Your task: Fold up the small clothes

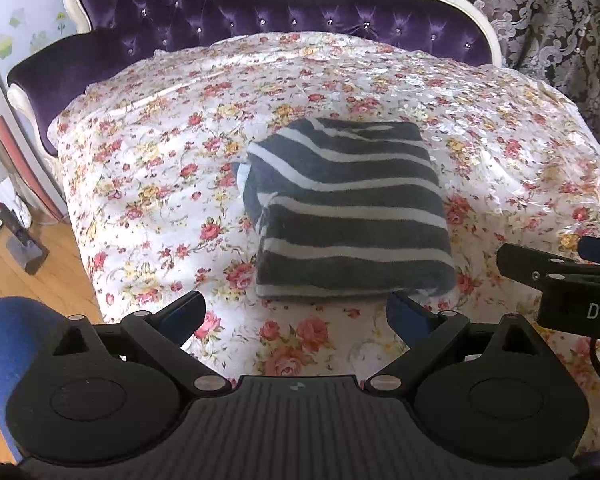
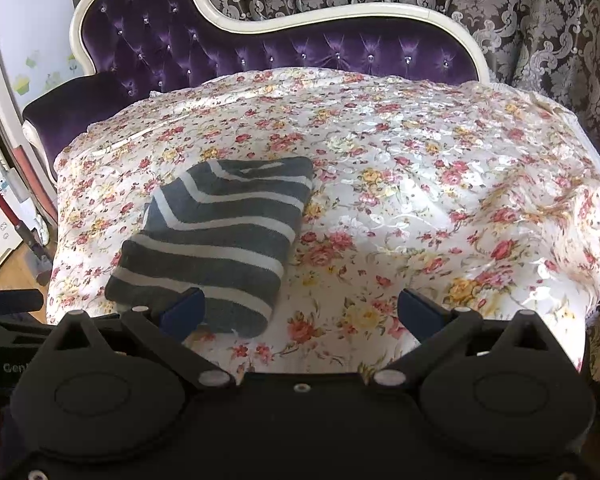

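Note:
A dark grey garment with white stripes (image 1: pixel 348 208) lies folded into a compact rectangle on the floral cover (image 1: pixel 160 184). My left gripper (image 1: pixel 296 312) is open and empty, just in front of the garment's near edge. In the right wrist view the folded garment (image 2: pixel 216 240) lies to the left, and my right gripper (image 2: pixel 300 312) is open and empty, its left finger over the garment's near right corner. The right gripper's body also shows at the right edge of the left wrist view (image 1: pixel 560 276).
The floral cover (image 2: pixel 440 208) lies over a purple tufted chaise with a white frame (image 1: pixel 260 12). Patterned curtains (image 2: pixel 500 12) hang behind. Wooden floor (image 1: pixel 20 276) and a vacuum (image 1: pixel 16 220) lie to the left. A blue rounded object (image 1: pixel 8 344) is at the lower left.

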`<state>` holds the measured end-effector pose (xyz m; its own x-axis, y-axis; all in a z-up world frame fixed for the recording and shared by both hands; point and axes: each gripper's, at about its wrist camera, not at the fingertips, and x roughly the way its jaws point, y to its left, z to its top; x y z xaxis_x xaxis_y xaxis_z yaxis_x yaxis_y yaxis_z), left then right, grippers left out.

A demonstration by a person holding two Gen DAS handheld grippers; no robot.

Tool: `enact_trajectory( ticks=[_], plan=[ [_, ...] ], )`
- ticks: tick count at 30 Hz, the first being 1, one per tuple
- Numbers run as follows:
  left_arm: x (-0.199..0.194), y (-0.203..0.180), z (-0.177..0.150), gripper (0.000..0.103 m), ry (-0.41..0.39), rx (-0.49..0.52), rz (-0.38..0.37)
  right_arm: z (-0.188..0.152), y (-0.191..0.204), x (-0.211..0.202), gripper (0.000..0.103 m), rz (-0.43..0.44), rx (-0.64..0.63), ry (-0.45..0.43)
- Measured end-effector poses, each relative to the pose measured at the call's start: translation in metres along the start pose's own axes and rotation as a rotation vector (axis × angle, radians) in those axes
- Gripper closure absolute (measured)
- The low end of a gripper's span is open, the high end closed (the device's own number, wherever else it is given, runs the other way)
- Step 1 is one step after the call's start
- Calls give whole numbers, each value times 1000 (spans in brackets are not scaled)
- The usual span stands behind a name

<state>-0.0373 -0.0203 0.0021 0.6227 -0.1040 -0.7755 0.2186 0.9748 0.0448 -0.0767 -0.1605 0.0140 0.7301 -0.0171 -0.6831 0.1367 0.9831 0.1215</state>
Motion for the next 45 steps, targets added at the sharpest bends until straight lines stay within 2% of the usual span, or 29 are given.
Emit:
enact_trajectory(
  ticks=[11, 24, 45],
  plan=[
    [9, 1, 1, 8, 44, -13, -7, -1, 0, 6, 1, 7, 20, 30],
    [6, -2, 7, 8, 9, 4, 12, -1, -1, 9, 1, 10, 26, 36],
    [5, 1, 12, 8, -1, 19, 50, 1, -3, 14, 1, 7, 21, 32]
  ],
)
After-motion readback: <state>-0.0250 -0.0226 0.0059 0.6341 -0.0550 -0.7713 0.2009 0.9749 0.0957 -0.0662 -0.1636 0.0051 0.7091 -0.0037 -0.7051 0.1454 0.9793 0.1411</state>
